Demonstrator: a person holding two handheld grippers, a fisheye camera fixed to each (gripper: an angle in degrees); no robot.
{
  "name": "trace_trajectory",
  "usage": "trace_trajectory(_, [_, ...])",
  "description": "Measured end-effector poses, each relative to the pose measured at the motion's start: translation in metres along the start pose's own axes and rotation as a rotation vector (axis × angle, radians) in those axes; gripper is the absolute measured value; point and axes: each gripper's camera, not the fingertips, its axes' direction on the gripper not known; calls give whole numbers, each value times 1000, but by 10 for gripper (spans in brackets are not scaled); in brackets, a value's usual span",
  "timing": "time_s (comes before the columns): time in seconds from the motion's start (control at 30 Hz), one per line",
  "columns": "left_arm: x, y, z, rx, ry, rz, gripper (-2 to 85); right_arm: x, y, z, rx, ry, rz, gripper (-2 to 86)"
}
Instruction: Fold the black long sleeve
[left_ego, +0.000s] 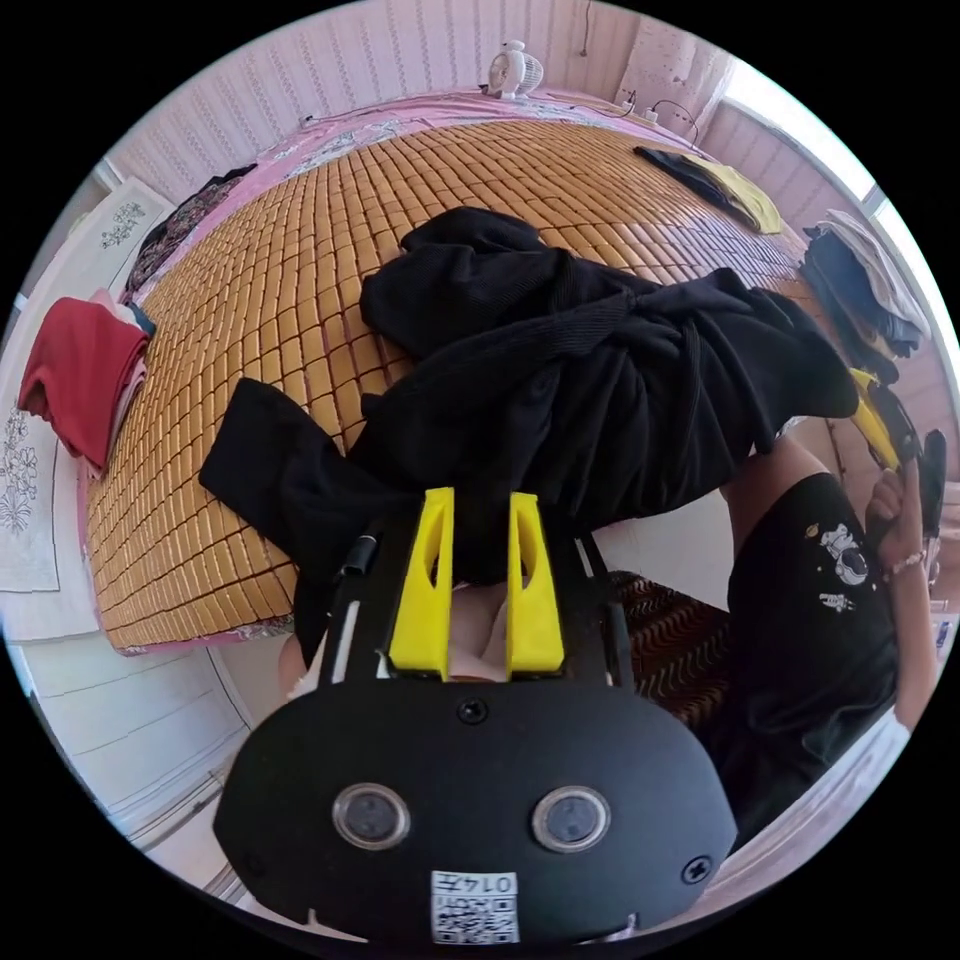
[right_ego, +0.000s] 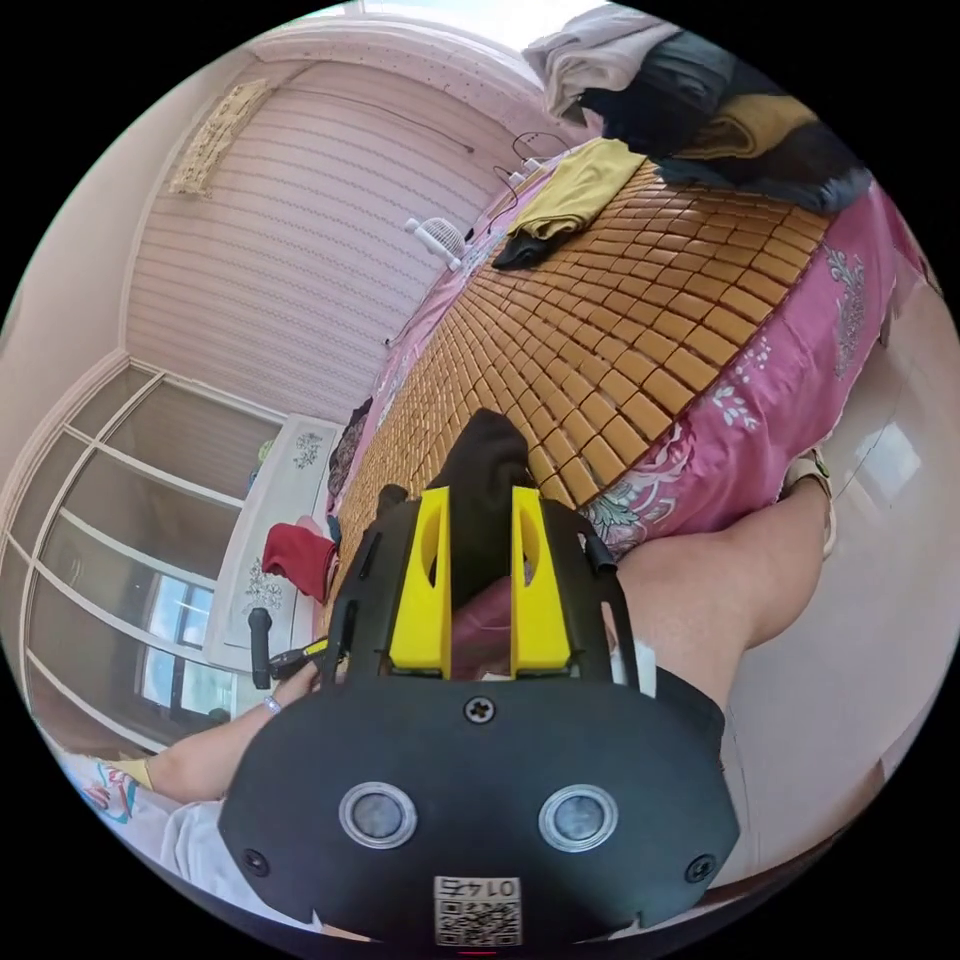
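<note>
black soft cloth long sleeve top (left_ego: 560, 370) bunched on woven bamboo bed mat (left_ego: 300, 270) | left gripper (left_ego: 478, 520) and right gripper (right_ego: 478, 520) jaws each pinch its cloth | light, floppy; grab by edges

I see a bed covered with a woven bamboo mat of golden-brown tiles (left_ego: 300, 260) over a pink floral sheet (right_ego: 790, 380). Pale pink striped wallpaper (right_ego: 290, 230) covers the far wall, where a small white fan (left_ego: 513, 68) stands at the head of the bed. On the left is a white cabinet with flower motifs (left_ego: 30, 500). A large white-framed window (right_ego: 120, 540) shows in the right gripper view. The pale glossy floor (right_ego: 880, 620) reflects bright daylight.
</note>
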Motion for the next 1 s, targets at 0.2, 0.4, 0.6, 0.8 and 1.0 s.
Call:
trace_trajectory(0.2, [-14, -14, -38, 64, -35, -25, 41, -5, 1, 17, -84, -18, -8, 23])
trace_trajectory(0.4, [-61, -92, -195, 419, -21, -63, 28, -57, 10, 6, -27, -204, -219, 19])
trace_trajectory(0.6, [-50, -160, -359, 759, -37, -9, 55, -139, 17, -6, 55, -322, -467, 32])
trace_trajectory(0.8, [-76, -169, -296, 604, 28, -127, 73, -137, 34, 39, -105, -224, -471, 77])
trace_trajectory(1.0, [-92, -131, -136, 268, 132, -153, 73, -99, 34, 70, -165, -132, -261, 84])
